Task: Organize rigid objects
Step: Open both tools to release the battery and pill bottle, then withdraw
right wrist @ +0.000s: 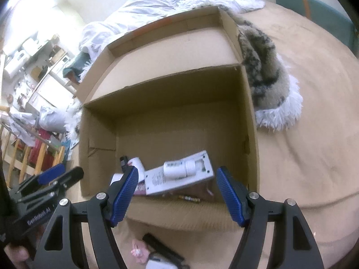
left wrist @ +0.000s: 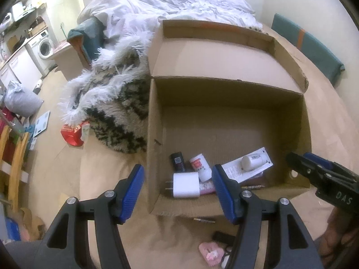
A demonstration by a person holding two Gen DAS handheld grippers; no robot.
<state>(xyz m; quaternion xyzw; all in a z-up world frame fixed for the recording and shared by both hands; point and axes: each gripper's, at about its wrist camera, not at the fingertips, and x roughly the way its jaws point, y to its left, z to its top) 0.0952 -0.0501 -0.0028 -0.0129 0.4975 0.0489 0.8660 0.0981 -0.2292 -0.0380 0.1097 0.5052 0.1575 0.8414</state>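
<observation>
Left wrist view: both grippers, left gripper (left wrist: 178, 194) and right gripper (right wrist: 176, 194), hang released and empty; beneath their jaws, outside the box (left wrist: 154, 134), a pink item (left wrist: 211, 252) could get overlooked.

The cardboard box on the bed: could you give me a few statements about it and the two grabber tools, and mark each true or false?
1. The cardboard box already has items lying in it. True.
2. The white charger plug lies outside the box. False: it lies inside, near the front wall.
3. The left gripper is clamped on a bottle. False: its jaws are apart, holding nothing.
4. The right gripper is open and empty. True.
5. A small white bottle rests on a flat white packet. True.
</observation>
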